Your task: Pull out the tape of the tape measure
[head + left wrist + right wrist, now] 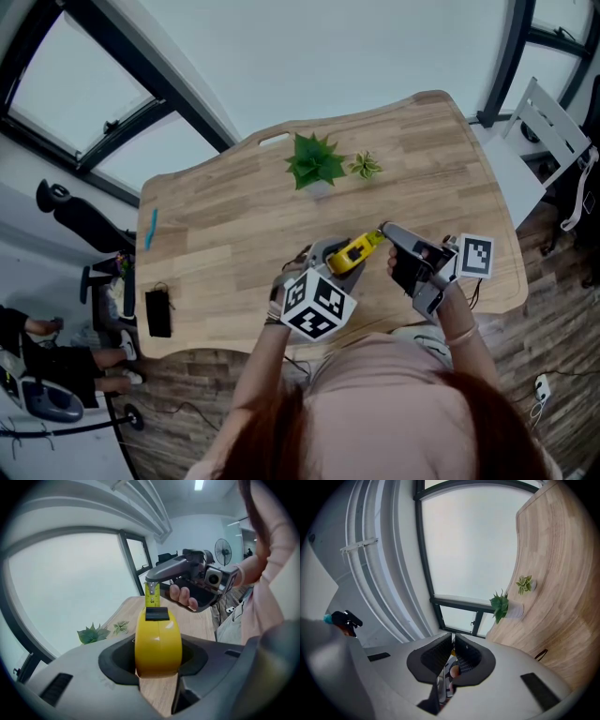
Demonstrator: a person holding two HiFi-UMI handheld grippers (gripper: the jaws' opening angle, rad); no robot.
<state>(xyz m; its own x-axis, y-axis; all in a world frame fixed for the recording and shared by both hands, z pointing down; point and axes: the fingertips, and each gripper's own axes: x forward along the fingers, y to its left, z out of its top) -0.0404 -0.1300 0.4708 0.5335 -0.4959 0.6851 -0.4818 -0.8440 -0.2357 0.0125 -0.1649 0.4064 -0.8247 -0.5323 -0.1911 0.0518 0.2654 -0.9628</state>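
A yellow tape measure [349, 255] sits between the jaws of my left gripper [336, 265], held above the near edge of the wooden table [234, 216]. In the left gripper view the yellow case [158, 641] fills the gap between both pads, which press on its sides. A short length of yellow tape [152, 595] runs up out of the case to my right gripper [151, 579], whose tips pinch its end. From above, the right gripper [386, 230] is just right of the case. Its own view shows the jaws [452, 656] nearly together on a thin edge.
A green potted plant [315, 161] and a smaller one [365, 166] stand at the table's far side. A blue pen-like item [151, 228] and a black object [157, 312] lie at the left end. A white chair [553, 122] is beyond the right edge.
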